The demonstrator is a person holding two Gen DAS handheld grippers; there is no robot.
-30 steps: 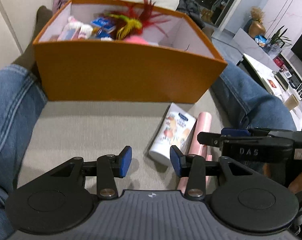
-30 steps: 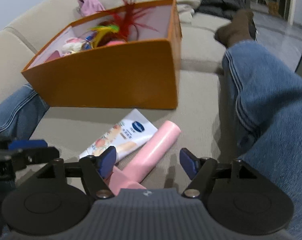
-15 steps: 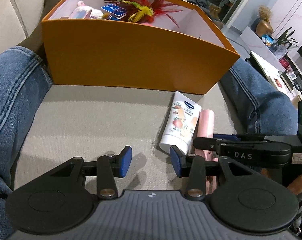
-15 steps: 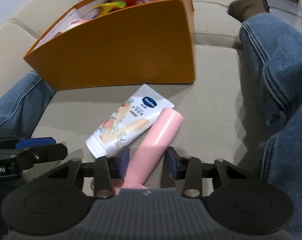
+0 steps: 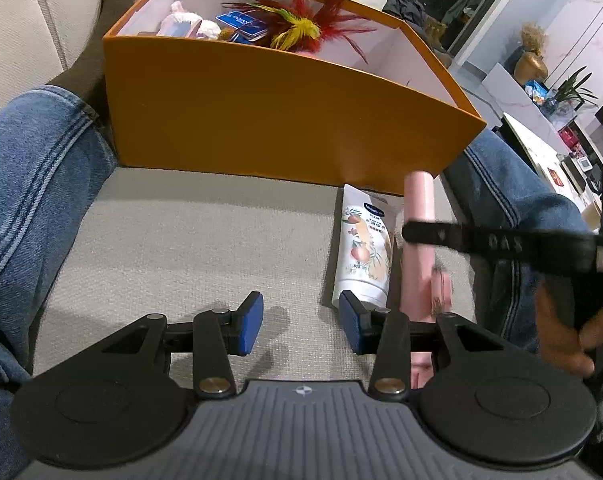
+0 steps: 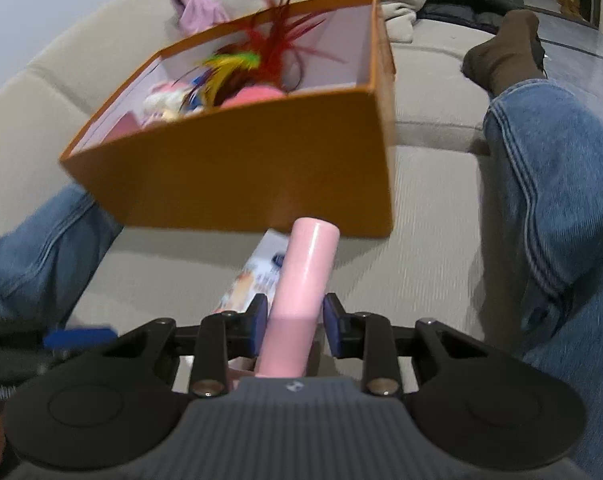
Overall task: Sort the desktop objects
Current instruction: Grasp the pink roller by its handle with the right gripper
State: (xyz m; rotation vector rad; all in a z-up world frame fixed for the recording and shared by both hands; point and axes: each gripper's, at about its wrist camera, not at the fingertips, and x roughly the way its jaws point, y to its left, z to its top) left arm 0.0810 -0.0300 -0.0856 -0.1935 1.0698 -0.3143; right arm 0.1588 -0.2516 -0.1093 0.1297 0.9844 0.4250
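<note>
Right wrist view: right hand-held gripper (image 6: 294,325) pinching pink cylinder (image 6: 303,292), far end raised toward 12 o'clock, just short of orange box (image 6: 257,176). Left wrist view: left hand-held gripper (image 5: 300,324) spread, holding nothing, above sofa cushion (image 5: 189,240). White lotion tube (image 5: 363,250) flat at 1 o'clock, beside cylinder. Feather toy (image 5: 301,26) inside box.
</note>
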